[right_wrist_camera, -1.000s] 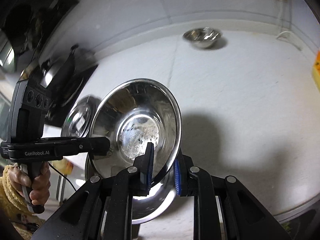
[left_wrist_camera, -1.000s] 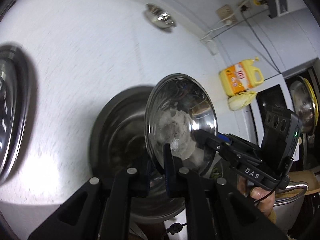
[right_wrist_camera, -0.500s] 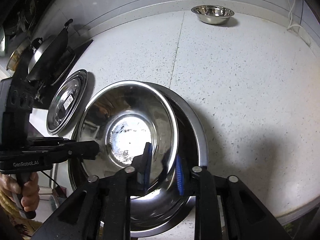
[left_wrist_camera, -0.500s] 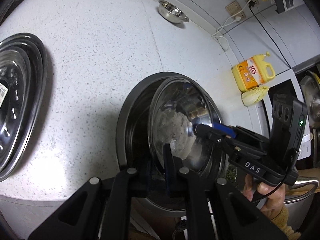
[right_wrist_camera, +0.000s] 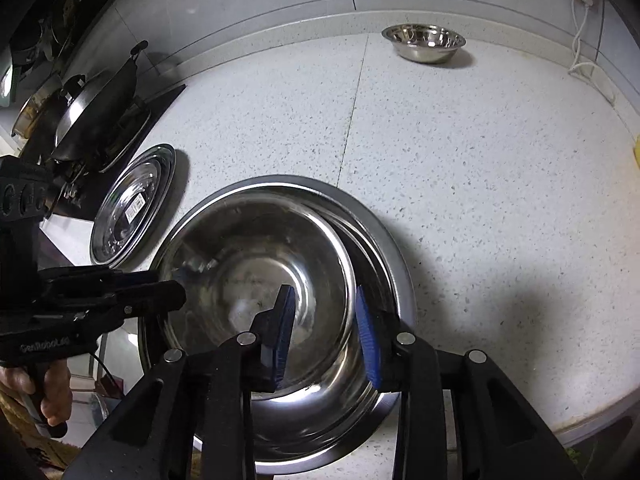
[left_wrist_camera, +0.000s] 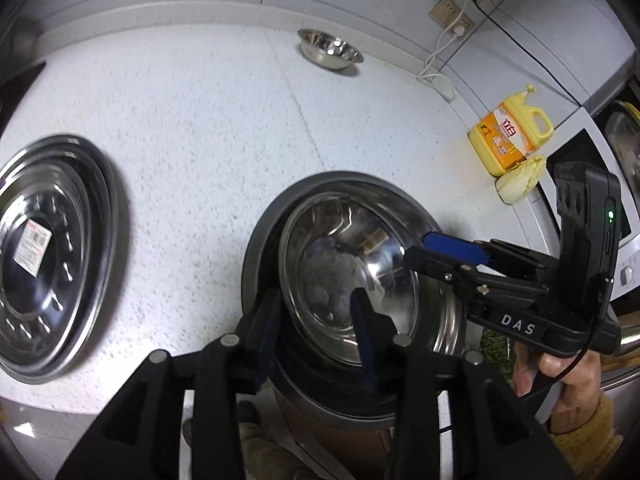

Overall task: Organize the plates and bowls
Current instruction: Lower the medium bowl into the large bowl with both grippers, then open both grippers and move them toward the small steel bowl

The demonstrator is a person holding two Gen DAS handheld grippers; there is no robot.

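A steel bowl [left_wrist_camera: 340, 276] [right_wrist_camera: 256, 280] rests nested inside a larger steel basin [left_wrist_camera: 260, 248] [right_wrist_camera: 384, 248] at the counter's front edge. My left gripper [left_wrist_camera: 316, 328] is open, its fingers astride the bowl's near rim. My right gripper [right_wrist_camera: 326, 332] is open too, its blue pads either side of the bowl's right rim. Each gripper shows in the other's view. A small steel bowl [left_wrist_camera: 330, 50] [right_wrist_camera: 424, 42] stands at the back of the counter. A stack of steel plates [left_wrist_camera: 44, 256] [right_wrist_camera: 134, 204] lies at the left.
The white speckled counter [right_wrist_camera: 480, 160] runs to a backsplash. A yellow detergent jug [left_wrist_camera: 510, 132] and a cabbage piece [left_wrist_camera: 520, 180] stand at the right. A wok on a stove [right_wrist_camera: 92, 116] is at the far left. A wall socket with a cord [left_wrist_camera: 452, 24] is behind.
The bowl, held tilted above the basin by both grippers, has come down into the basin. Both grippers have opened off its rim.
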